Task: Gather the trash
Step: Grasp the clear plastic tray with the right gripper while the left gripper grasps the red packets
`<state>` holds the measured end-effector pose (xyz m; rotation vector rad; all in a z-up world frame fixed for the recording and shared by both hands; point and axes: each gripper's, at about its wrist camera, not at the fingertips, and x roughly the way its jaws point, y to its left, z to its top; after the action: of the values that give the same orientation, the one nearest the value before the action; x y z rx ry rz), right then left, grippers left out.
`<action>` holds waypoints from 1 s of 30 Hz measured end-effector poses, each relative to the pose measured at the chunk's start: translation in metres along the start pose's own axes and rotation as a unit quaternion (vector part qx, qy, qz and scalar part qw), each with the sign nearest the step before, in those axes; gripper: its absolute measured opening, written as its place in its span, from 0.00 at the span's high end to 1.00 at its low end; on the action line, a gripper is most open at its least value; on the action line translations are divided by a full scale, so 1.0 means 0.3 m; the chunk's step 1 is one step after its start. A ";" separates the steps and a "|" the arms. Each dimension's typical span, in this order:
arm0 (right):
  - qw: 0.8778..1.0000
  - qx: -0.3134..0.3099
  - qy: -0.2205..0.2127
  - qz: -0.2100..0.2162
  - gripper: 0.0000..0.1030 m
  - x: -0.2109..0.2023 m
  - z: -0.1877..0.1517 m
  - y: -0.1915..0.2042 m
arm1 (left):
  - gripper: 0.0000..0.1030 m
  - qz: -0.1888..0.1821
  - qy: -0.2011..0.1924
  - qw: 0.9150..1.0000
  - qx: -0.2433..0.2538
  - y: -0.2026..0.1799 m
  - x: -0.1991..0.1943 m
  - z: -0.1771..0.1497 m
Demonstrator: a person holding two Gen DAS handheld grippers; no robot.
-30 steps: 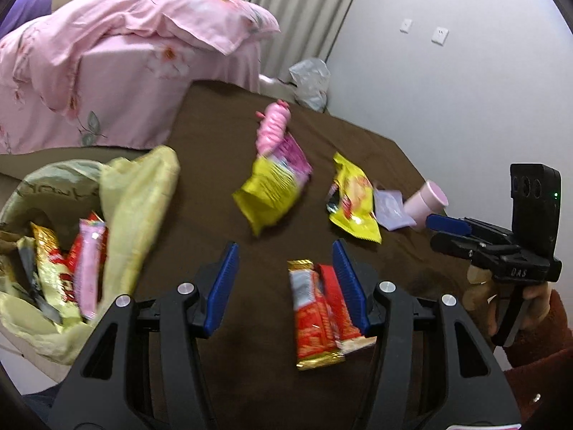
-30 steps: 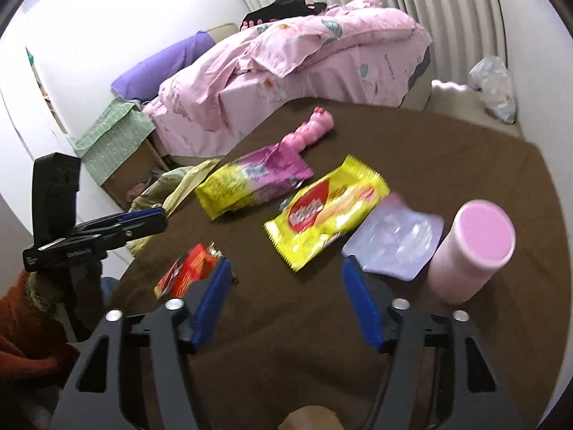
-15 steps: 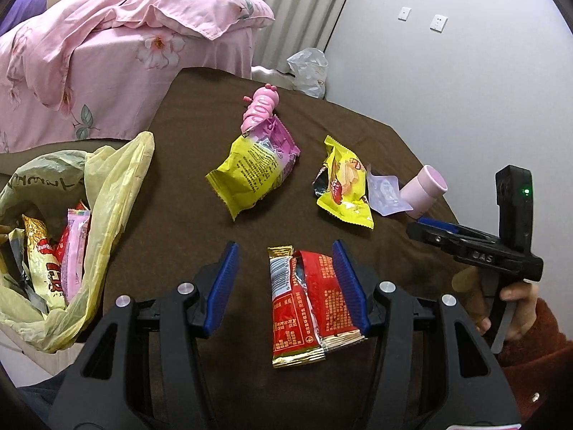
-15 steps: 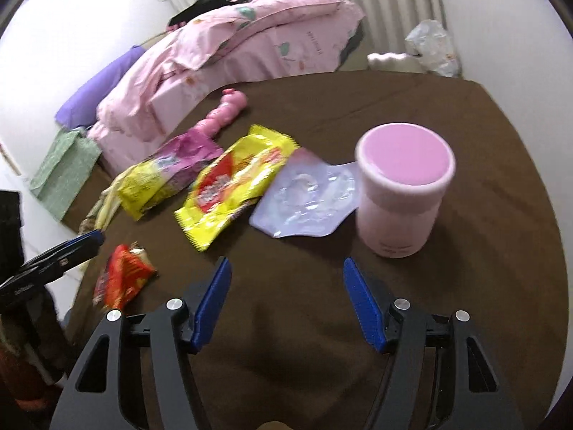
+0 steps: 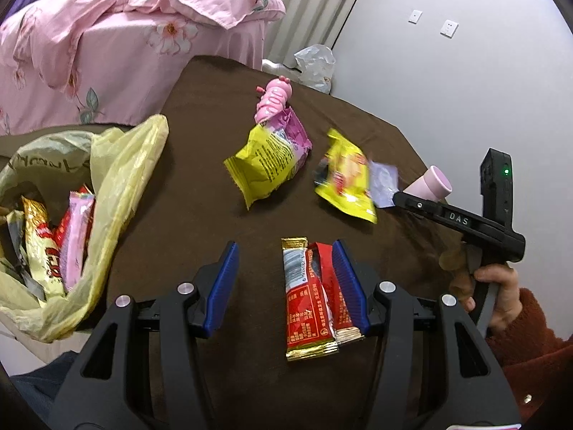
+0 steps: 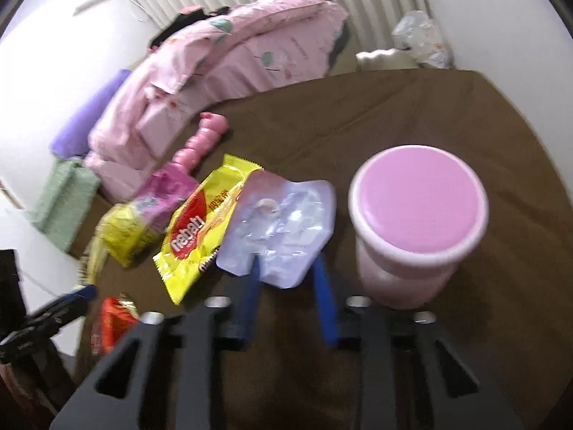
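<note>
The left gripper (image 5: pixel 284 283) has its jaws wide open over the red wrappers (image 5: pixel 313 299) on the brown table (image 5: pixel 200 222), likely to grab them for the yellow bag (image 5: pixel 118 186); the right gripper (image 6: pixel 288 292) is part open, holding nothing, at the clear wrapper (image 6: pixel 279 229); the yellow packet (image 6: pixel 200 229) says "nabati".

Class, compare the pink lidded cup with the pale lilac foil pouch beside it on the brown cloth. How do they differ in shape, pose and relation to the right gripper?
The pink lidded cup is a round tub standing upright; the pale lilac foil pouch is thin and lies flat.
The pouch's near edge sits between the open fingers of the right gripper; the cup stands outside them, to the right.
The pouch overlaps a yellow snack packet; the cup touches no wrapper.
Both rest on the brown cloth.
</note>
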<state>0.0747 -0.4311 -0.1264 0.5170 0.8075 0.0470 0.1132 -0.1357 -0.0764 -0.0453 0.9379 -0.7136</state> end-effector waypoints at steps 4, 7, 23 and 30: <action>0.999 -0.032 -0.005 0.009 0.93 -0.017 -0.011 0.029 | 0.50 -0.005 0.010 1.000 0.005 -0.013 0.006 -0.012; 0.998 -0.061 -0.004 0.018 0.94 -0.044 -0.028 0.063 | 0.47 -0.012 0.025 1.000 0.006 -0.021 0.017 -0.020; 0.997 -0.079 -0.001 0.025 0.92 -0.192 -0.112 0.065 | 0.47 -0.006 0.055 0.998 0.022 -0.090 0.084 -0.030; 0.992 -0.119 0.033 0.013 0.47 -0.105 -0.143 0.082 | 0.47 -0.006 0.053 0.998 0.021 -0.086 0.084 -0.030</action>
<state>0.0265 -0.3986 -0.1184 0.3012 0.8473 0.1833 0.1021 -0.1678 -0.0914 0.0239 1.0243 -0.7511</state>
